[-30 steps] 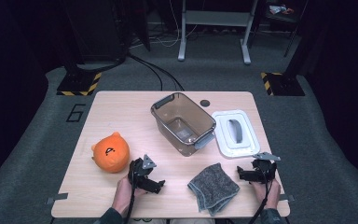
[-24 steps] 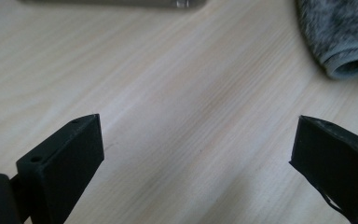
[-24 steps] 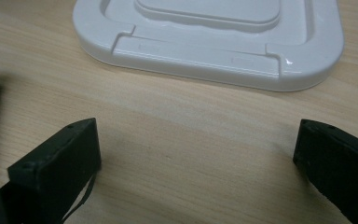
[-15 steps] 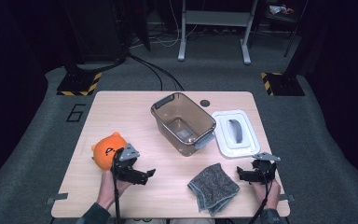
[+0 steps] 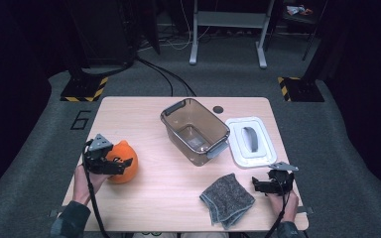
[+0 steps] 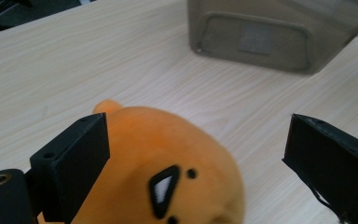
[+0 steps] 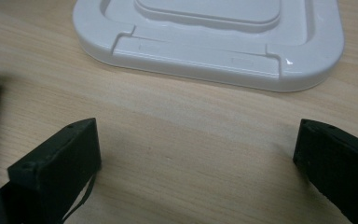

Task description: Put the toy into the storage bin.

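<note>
Left hand-held gripper (image 6: pixel 196 163) has its jaws spread, unclenched, straddling the round orange plush toy (image 6: pixel 168 172); lower further and centre before squeezing. Right hand-held gripper (image 7: pixel 196 168) rests released on the desk (image 5: pixel 144 114), far right of the toy.

It looked like a lab: a wooden desk (image 5: pixel 154 198) stood on grey carpet (image 5: pixel 337 163), with yellow-black tape (image 5: pixel 84 89) and cables (image 5: pixel 163 79).

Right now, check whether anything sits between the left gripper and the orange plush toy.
Nothing visible does. The left gripper is open, its jaws straddling the orange plush toy without pressing it; bare table lies beyond, toward the clear bin.
</note>
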Demonstrator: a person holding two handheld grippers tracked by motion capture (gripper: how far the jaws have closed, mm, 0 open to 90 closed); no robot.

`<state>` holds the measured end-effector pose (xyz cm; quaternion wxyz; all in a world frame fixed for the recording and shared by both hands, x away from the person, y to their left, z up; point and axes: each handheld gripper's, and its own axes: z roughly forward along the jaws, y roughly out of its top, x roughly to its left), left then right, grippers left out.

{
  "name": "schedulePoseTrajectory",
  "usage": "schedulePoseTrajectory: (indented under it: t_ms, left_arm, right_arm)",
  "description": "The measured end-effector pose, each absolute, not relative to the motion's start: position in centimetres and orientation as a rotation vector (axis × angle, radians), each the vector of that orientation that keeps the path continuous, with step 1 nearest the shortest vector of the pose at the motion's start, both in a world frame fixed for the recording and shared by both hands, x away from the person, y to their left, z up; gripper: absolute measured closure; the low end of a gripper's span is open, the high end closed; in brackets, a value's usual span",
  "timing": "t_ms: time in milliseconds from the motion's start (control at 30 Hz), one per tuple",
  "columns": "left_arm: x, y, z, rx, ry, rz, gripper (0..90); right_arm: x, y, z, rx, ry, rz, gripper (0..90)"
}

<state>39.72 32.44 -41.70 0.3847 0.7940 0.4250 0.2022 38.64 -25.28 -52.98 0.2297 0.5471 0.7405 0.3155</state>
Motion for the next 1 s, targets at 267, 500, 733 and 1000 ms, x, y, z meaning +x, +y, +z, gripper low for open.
schedulePoseTrajectory:
  t_ms: [267, 500, 733, 1000]
  left_arm:
    - [40.8, 34.8, -43.5, 2.014, 1.154, 0.431, 10.8]
    - [40.9, 34.9, -45.1, 2.032, 1.153, 0.378, 15.8]
    - [40.5, 34.5, -46.4, 2.030, 1.164, 0.363, 32.6]
    - [40.2, 34.2, -46.8, 2.002, 1.180, 0.387, 53.7]
  right_arm:
    - [38.6, -25.3, -53.0, 1.505, 2.038, 0.868, 0.0]
    - [38.6, -25.3, -53.0, 1.505, 2.037, 0.868, 0.0]
    - [38.6, -25.3, -53.0, 1.505, 2.038, 0.868, 0.0]
    - [38.7, -25.3, -53.0, 1.500, 2.041, 0.863, 0.0]
